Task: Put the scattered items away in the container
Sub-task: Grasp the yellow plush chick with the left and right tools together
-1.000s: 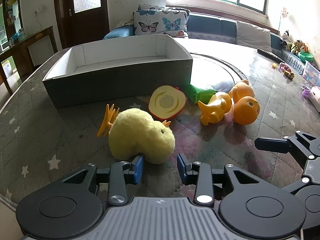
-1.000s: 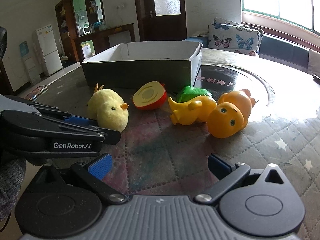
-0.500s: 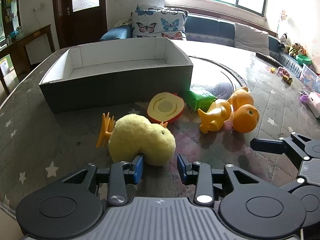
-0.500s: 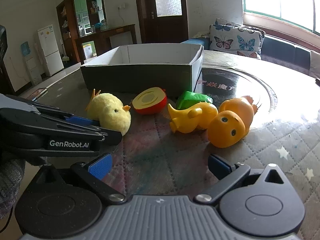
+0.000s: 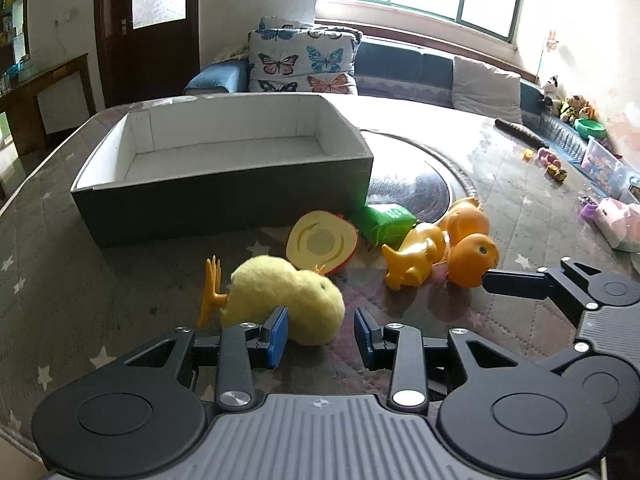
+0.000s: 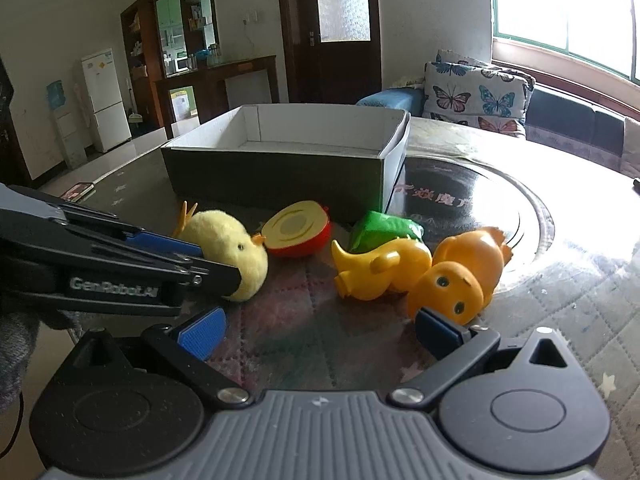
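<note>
Toys are seen scattered on the bench (image 5: 100, 272), all just in front of the box (image 5: 224, 196), which holds nothing visible. Nearest the box wall: a half fruit (image 5: 322, 240) and a green packet (image 5: 386, 220). Beside the packet, away from the box: a yellow duck (image 5: 416, 256) and an orange duck (image 5: 472, 254), touching each other.

Plush chick (image 5: 282, 298) is lying on its side in front of the box, orange feet pointed away from the ducks. Left hand-held gripper (image 5: 320, 334) is held with jaws apart, one blue pad (image 5: 276, 334) against the chick's underside, the other pad clear of it; nothing is clamped. Right hand-held gripper (image 6: 320, 330) is spread wide and empty, its far pad just at the orange duck's (image 6: 452, 290) head.

Step judged: first pick-ups are being lined up, none completed. Next move is judged to call for the left jaws to be pushed further around the chick's body, then closed; soft plush is expected to squash, so a deep bite is advised before lifting to the box. Right jaws would need to be centred on the orange duck first.
</note>
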A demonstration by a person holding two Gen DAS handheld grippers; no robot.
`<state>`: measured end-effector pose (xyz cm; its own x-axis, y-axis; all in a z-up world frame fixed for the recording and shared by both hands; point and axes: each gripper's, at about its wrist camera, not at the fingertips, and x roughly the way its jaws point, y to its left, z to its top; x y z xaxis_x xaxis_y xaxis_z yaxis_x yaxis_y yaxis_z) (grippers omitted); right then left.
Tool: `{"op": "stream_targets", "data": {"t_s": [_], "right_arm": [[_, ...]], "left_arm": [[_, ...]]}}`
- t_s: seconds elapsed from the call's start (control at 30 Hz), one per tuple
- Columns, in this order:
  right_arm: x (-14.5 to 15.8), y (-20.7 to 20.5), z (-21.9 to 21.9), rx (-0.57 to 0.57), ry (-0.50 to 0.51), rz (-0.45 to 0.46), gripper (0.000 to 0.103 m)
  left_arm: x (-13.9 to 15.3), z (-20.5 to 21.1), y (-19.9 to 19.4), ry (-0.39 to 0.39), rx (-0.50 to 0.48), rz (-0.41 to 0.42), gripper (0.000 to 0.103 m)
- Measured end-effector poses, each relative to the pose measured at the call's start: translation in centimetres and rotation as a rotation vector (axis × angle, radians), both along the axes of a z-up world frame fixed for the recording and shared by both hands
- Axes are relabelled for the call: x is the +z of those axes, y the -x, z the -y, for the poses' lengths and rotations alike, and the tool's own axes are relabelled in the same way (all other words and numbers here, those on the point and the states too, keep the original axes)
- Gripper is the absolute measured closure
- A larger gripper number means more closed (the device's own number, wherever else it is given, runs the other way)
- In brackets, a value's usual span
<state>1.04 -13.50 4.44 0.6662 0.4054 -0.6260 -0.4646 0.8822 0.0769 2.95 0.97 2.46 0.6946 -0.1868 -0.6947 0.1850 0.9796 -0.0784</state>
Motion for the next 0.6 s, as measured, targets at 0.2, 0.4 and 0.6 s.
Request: {"op": "stream_targets", "data": {"t_s": [0.2,0.4,0.6], "right_arm": [[0.4,0.1,-0.2,0.018,-0.002,0.011,0.001],[0.8,-0.1,-1.2,0.067,-0.01,0.021,0.001],[0.6,-1.2,-3.0,0.126,-0.002,0.011,0.007]], "left_arm": [[0.9,-0.7,0.4,0.015,0.018,0.028,0.065],[1.1,-2.4,0.5,0.027,0.086,0.037,0.065],[0.9,-4.8,0.0,0.064,0.166,0.023,0.065]]}}
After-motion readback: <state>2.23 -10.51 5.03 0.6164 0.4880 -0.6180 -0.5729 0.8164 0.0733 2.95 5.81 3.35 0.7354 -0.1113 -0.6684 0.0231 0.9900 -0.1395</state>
